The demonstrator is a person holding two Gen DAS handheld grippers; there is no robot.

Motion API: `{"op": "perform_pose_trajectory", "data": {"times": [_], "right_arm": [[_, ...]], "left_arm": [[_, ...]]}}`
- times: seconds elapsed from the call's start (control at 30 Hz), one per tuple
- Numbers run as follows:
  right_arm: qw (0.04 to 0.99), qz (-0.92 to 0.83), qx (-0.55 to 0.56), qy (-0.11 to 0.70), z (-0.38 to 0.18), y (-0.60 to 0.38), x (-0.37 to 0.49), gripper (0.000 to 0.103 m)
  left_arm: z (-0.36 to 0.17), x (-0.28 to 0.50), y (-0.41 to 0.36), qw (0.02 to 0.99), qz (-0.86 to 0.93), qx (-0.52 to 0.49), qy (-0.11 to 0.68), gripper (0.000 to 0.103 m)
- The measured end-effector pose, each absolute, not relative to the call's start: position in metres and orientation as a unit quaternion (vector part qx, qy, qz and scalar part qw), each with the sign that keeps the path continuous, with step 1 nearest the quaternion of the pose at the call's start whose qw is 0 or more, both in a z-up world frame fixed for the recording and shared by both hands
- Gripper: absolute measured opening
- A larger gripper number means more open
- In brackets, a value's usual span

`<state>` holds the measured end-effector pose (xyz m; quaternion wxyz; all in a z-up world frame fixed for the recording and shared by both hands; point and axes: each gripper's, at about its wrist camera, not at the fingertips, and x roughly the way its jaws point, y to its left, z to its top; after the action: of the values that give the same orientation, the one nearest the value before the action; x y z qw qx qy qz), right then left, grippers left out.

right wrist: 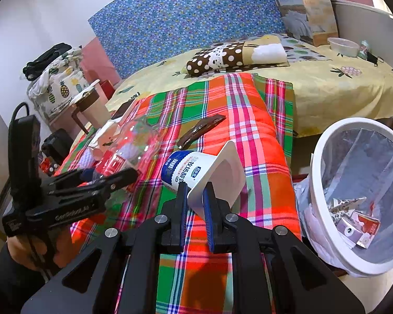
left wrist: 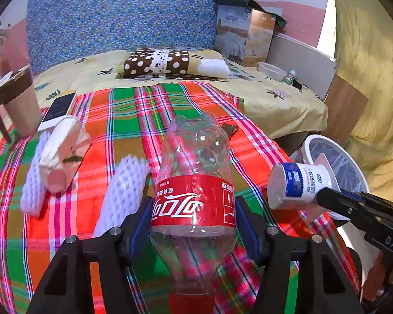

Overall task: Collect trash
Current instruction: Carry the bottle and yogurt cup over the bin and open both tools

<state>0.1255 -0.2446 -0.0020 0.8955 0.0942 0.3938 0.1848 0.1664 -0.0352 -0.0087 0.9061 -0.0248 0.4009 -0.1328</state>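
Observation:
A clear cola bottle (left wrist: 194, 198) with a red label lies along my left gripper (left wrist: 194, 209), cap towards the camera. The blue pads press its sides at the label, so the gripper is shut on it just above the plaid blanket (left wrist: 123, 110). My right gripper (right wrist: 196, 196) is shut on the rim of a white and blue yogurt cup (right wrist: 186, 167), held tilted over the blanket's right edge. The cup (left wrist: 298, 183) and the right gripper (left wrist: 325, 196) also show in the left wrist view. From the right wrist view, the left gripper (right wrist: 123, 176) shows with the bottle (right wrist: 133, 144).
A white trash bin (right wrist: 325, 157) with a liner holds several scraps, on the floor right of the bed. On the blanket lie two white foam nets (left wrist: 123, 183), a crumpled carton (left wrist: 63, 151) and a brown wrapper (right wrist: 201, 128). A mug (left wrist: 18, 104) and a phone (left wrist: 60, 107) sit at the left.

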Motion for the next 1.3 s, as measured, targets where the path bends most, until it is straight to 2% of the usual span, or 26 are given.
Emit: {"op": "perform_pose_trajectory", "data": {"times": [0.53, 1.3], "right_arm": [[0.905, 0.172, 0.091, 0.379, 0.01, -0.256, 0.105, 0.014], [0.923, 0.096, 0.124, 0.35, 0.016, -0.323, 0.09, 0.014]], "left_arm": [[0.009, 0.108, -0.045, 0.913, -0.144, -0.051, 0.379, 0.061], [0.021, 0.115, -0.135, 0.901, -0.215, -0.017, 0.376, 0.061]]}}
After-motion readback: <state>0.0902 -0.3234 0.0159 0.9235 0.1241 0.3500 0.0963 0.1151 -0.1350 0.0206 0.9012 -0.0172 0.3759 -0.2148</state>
